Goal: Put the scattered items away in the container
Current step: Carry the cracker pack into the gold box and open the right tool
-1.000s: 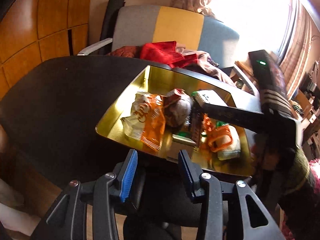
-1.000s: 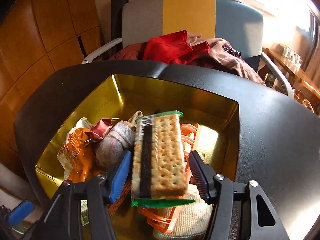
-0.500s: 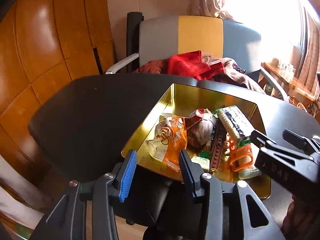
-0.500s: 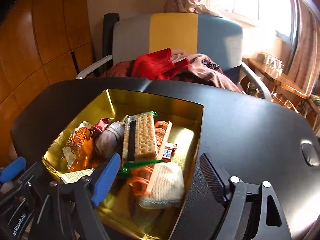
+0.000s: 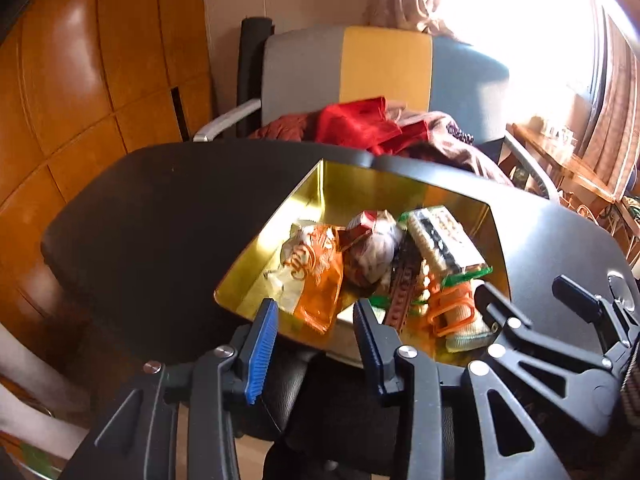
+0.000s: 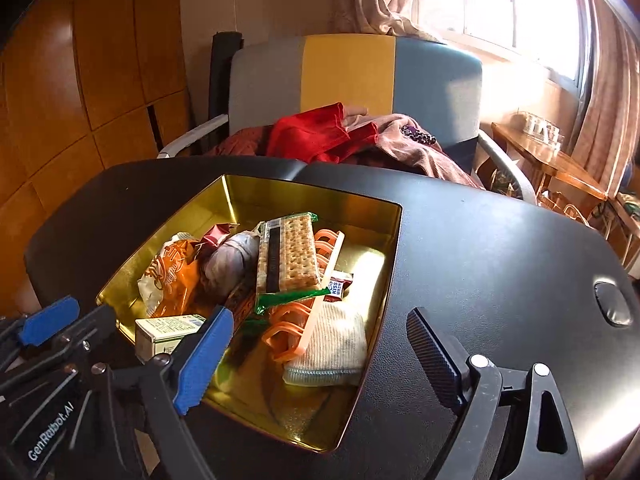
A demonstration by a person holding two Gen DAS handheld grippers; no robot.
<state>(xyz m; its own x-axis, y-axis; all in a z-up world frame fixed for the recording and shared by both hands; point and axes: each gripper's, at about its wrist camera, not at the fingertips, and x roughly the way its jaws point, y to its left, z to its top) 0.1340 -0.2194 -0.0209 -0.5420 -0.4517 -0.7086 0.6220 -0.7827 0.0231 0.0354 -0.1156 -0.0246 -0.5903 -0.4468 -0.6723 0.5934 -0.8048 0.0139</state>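
Note:
A gold tin (image 6: 264,196) sits on the black table (image 6: 500,248). In it lie a cracker pack (image 6: 288,254), an orange snack bag (image 6: 172,276), a grey wrapped bundle (image 6: 232,262), an orange plastic rack (image 6: 304,320), a folded white cloth (image 6: 332,350) and a small white box (image 6: 168,330). My right gripper (image 6: 316,356) is open and empty, above the tin's near edge. My left gripper (image 5: 314,344) is open and empty, in front of the tin (image 5: 360,188). The cracker pack (image 5: 440,238) and orange bag (image 5: 316,268) also show in the left wrist view.
An armchair (image 6: 352,76) with red and brown clothes (image 6: 316,136) stands behind the table. Wooden wall panels are at the left. A window with curtains and a wooden side table (image 6: 548,160) are at the right. A round cap (image 6: 612,308) is set in the table at the right.
My right gripper has let go of the cracker pack, which now lies in the tin, and has opened wide and pulled back. My left gripper has drawn back too.

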